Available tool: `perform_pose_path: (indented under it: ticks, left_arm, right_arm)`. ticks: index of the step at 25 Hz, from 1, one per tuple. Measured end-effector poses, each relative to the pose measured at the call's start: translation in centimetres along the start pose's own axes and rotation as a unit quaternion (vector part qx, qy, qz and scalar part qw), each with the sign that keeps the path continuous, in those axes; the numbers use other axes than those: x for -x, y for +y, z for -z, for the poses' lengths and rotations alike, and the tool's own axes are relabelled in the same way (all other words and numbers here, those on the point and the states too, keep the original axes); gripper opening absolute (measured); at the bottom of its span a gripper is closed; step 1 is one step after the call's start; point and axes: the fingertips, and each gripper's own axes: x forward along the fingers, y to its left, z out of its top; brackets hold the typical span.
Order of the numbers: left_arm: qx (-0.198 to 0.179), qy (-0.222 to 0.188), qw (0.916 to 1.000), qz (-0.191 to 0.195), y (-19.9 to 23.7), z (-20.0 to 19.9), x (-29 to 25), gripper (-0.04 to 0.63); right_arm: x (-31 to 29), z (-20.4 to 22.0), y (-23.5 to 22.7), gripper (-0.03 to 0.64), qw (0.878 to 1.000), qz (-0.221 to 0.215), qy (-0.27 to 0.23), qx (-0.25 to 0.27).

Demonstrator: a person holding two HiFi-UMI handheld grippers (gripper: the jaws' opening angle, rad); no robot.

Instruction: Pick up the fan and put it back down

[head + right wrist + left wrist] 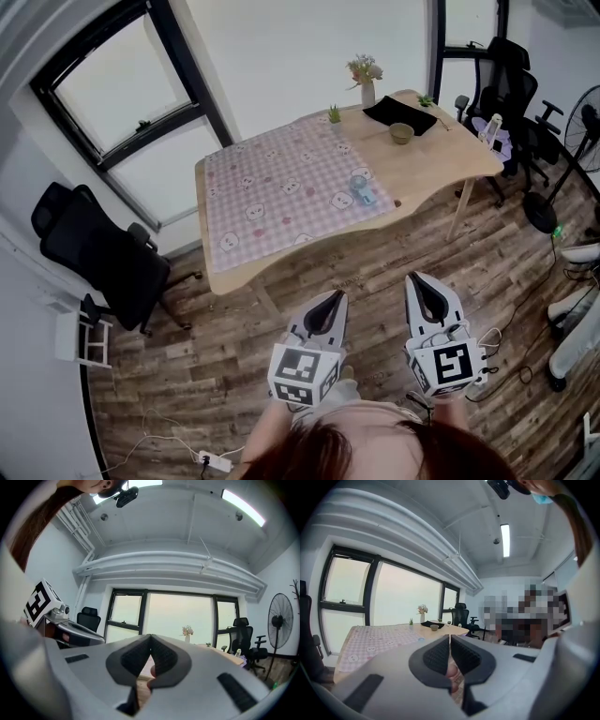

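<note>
Both grippers are out in front of the person, over the wooden floor [234, 375] and short of the table [441, 167]. The left gripper [336, 298] has its jaws pressed together. Its own view shows the dark pads [440, 656] meeting at the tip with nothing caught between them. Same story on the right gripper [417, 280]: jaws closed tight and empty. The two sit side by side, apart, noses aimed toward the table.

The small fan [362, 187], pale blue, is on the table, well away from both grippers. It rests on the pink checked cloth [281, 183], near that cloth's right edge where the bare wood begins. Nothing is touching it. Whether it stands or lies flat is hard to tell from here.

Further back on the table there's a vase of flowers [366, 82] at the far edge. A tiny green plant [334, 114] stands to its left, and a black mat [400, 112] lies to its right. A little bowl [401, 133] sits just in front of the mat.

A black office chair [98, 248] stands off to the left by the window [122, 89]. More black chairs [506, 80] crowd the far right corner, and a tall floor fan [583, 117] stands at the right edge of the room.
</note>
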Motion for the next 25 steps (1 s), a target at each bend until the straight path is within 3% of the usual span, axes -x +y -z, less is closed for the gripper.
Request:
perform_pose_path:
  ticks: [14, 25]
  left_arm:
    - [-0.013, 0.004, 0.9991, 0.040, 6.5, -2.1, -4.6, 0.015]
    - [-0.014, 0.006, 0.9979, 0.063, 8.8, -2.3, -7.5, 0.015]
  right_arm:
    - [-8.2, -0.4, -0.2, 0.000, 1.000, 0.023, 0.012, -0.005]
    - [-11.5, 0.2, -0.3, 0.000, 0.999, 0.026, 0.020, -0.009]
